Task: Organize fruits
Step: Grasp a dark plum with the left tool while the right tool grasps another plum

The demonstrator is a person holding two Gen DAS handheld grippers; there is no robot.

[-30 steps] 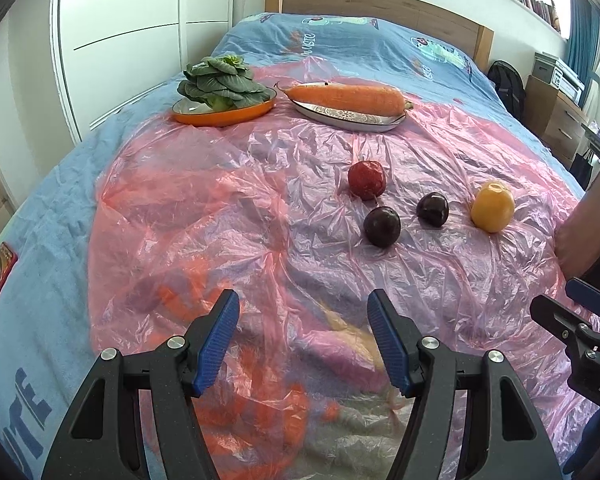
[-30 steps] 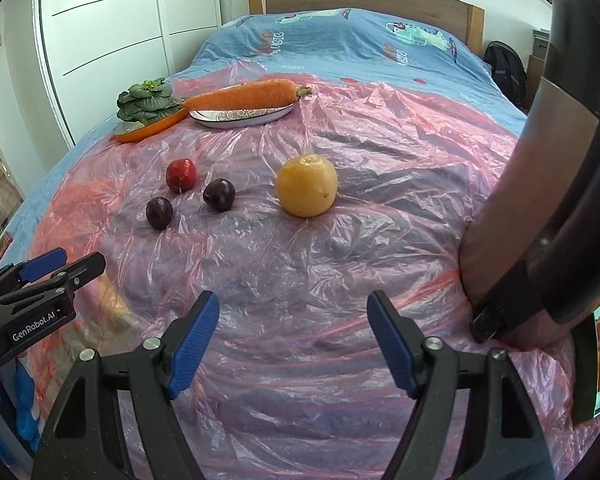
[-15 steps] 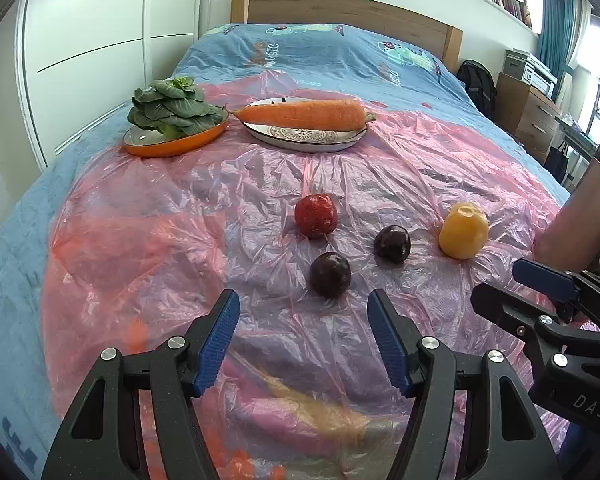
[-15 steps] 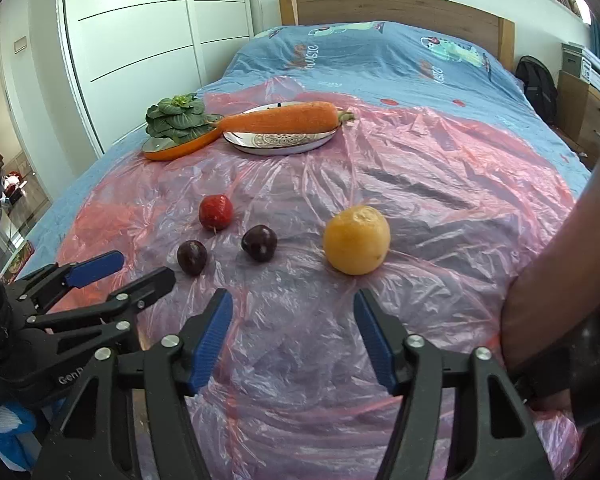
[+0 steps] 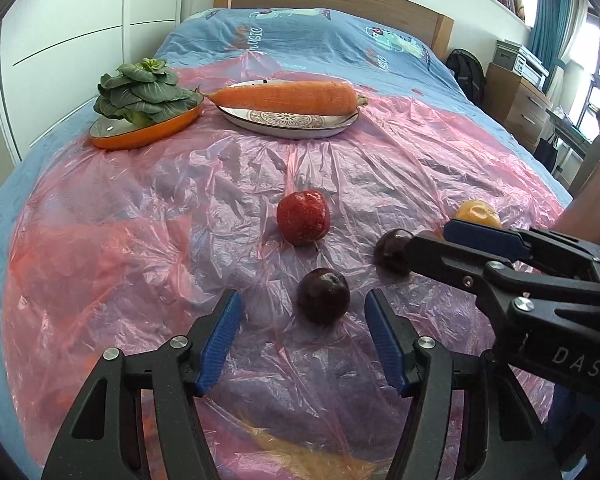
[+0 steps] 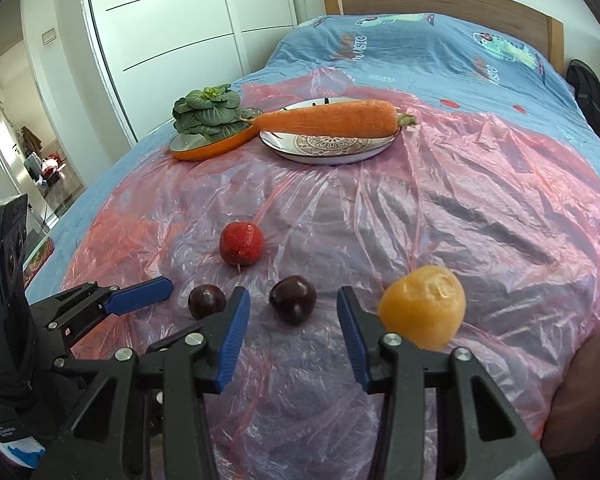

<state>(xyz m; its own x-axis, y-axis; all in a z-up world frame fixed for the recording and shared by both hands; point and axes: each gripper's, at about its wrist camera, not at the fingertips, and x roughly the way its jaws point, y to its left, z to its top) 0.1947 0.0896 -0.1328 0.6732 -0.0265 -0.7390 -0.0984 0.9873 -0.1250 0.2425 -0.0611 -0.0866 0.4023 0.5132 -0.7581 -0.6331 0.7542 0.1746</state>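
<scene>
Four fruits lie on a pink plastic sheet (image 5: 140,240) over the bed. A dark plum (image 5: 323,296) sits just past the tips of my left gripper (image 5: 302,298), in line with the gap; its jaws are closing and the pads are clear of the fruit. A second dark plum (image 6: 293,299) lies between the tips of my right gripper (image 6: 291,295), whose jaws are closing fast, with gaps on both sides. A red fruit (image 5: 303,217) rests farther back. A yellow-orange fruit (image 6: 422,306) sits right of the right gripper's outer finger.
At the far edge of the sheet an orange dish (image 5: 140,138) holds leafy greens (image 5: 148,92), and a patterned plate (image 5: 292,126) holds a big carrot (image 5: 288,98). White wardrobe doors stand to the left, a wooden headboard beyond. A person's arm (image 6: 580,380) is at the right.
Both grippers have advanced toward the fruits, so a plum now sits at each one's tips. The right jaws have narrowed a lot; the left ones only slightly.
</scene>
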